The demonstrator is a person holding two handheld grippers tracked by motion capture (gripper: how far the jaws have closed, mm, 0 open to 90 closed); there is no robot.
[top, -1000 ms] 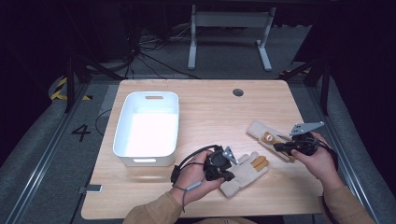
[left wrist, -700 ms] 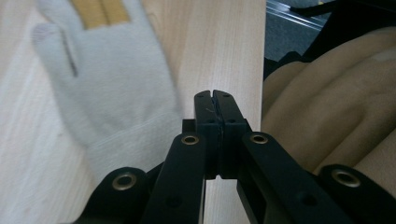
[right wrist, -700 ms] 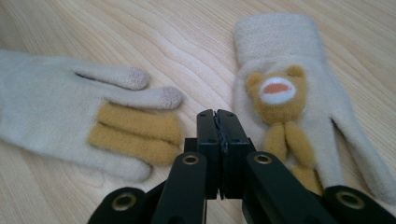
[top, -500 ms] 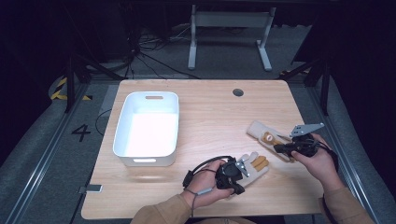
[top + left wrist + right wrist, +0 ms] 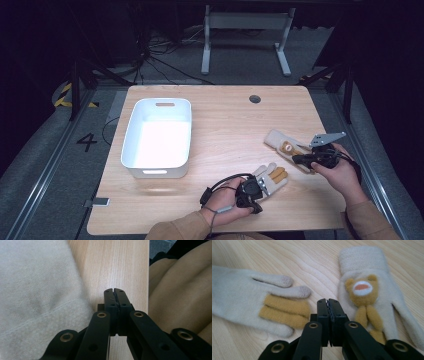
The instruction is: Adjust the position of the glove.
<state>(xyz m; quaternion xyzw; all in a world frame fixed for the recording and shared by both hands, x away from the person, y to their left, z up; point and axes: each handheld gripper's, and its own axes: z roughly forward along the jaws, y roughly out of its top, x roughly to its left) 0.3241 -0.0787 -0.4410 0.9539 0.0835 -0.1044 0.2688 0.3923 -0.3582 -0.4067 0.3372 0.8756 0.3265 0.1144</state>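
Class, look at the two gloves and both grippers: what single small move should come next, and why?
Probably open the left gripper. Its jaws are shut with nothing between them, beside the plain glove, so it cannot grip yet. The right gripper is also shut and empty, between that glove and the bear glove.

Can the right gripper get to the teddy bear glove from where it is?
Probably yes. The right gripper, jaws shut, sits right at the bear glove, and nothing lies between them; it would need to open first.
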